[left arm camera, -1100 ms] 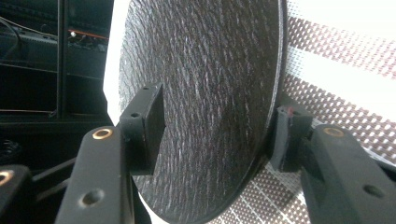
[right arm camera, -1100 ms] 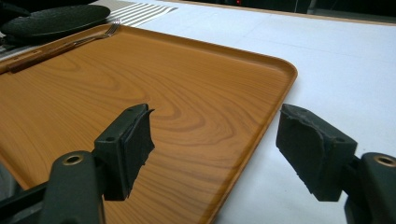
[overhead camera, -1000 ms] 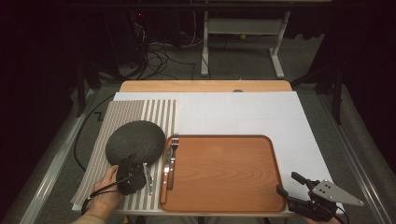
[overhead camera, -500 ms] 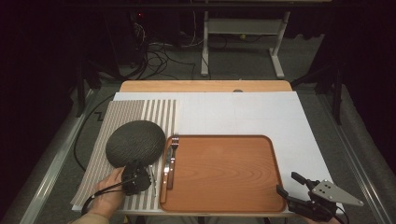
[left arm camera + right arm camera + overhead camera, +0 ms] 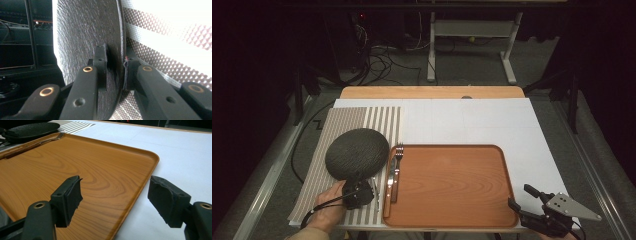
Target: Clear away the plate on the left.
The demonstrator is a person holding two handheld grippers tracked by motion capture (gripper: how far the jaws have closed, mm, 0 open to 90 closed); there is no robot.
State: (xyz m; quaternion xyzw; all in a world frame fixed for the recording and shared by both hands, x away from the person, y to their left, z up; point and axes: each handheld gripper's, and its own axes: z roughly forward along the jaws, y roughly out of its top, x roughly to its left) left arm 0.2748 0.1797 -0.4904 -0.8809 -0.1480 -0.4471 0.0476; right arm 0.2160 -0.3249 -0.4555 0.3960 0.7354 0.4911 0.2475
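Plate (image 5: 357, 154), dark and textured, sits over the striped placemat (image 5: 343, 125), its near rim pinched by my left gripper (image 5: 115, 65). My right gripper (image 5: 114, 200) hangs spread at the wooden tray (image 5: 452, 186)'s corner.

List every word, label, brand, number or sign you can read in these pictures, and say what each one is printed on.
None: no readable text appears in any view.
The dark plate, the wooden tray, the fork, the striped placemat and the white table cover bear no lettering.
The left gripper and the right gripper show bare jaws with brass rivets, no markings.
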